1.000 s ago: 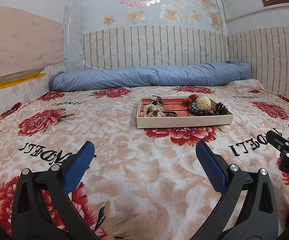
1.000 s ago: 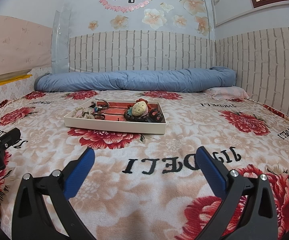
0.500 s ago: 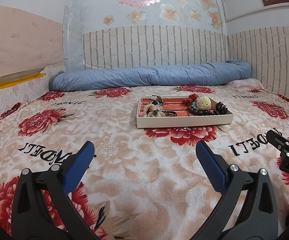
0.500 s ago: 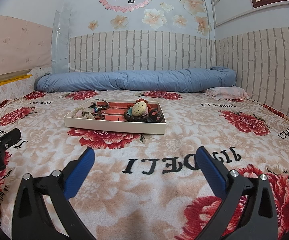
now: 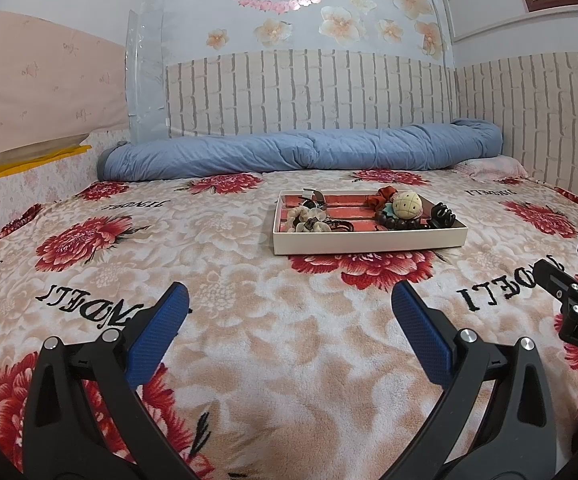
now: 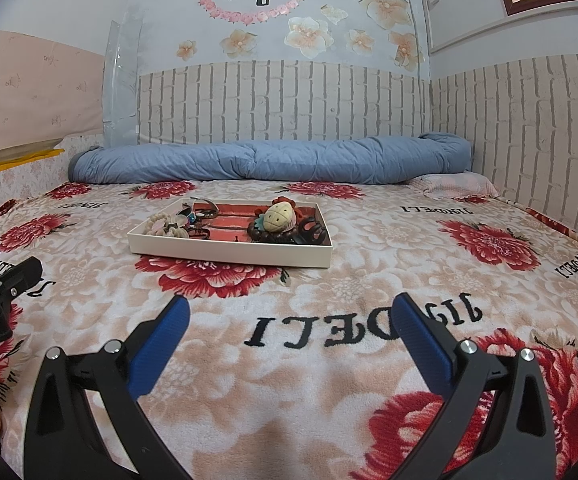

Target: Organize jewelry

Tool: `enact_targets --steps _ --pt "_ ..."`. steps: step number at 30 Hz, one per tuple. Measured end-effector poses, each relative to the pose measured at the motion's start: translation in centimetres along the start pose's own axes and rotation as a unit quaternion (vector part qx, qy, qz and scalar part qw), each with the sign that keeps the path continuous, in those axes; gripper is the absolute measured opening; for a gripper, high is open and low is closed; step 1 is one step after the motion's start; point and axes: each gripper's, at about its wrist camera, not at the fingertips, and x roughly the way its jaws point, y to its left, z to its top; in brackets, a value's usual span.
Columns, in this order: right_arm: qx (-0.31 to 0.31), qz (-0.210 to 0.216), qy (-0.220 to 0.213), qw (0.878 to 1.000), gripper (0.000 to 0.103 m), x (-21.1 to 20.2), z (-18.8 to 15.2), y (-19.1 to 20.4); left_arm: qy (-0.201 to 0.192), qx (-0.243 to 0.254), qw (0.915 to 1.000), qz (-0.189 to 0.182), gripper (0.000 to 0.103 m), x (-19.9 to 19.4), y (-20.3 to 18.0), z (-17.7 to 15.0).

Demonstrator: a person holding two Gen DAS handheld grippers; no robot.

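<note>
Wide bed (image 5: 217, 360) with free room on every side of the tray (image 5: 369, 242) at mid-bed, jewelry (image 5: 403, 210) piled inside — clear run in. Left gripper (image 5: 289, 304) and right gripper (image 6: 291, 312) both spread wide, empty, near the front edge. Best approached low, over the tray's near wall — one piece at a time.

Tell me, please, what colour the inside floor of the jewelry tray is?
Coral red, inside the shallow cream-walled rectangular tray; the right wrist view shows it best.
</note>
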Motion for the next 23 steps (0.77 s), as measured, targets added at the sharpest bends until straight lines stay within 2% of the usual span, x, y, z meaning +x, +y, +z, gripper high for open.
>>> enact_targets --steps 23 --pt "0.0 0.0 0.0 1.0 0.099 -0.02 -0.02 -0.08 0.003 0.002 1.0 0.001 0.098 0.16 0.15 -0.37"
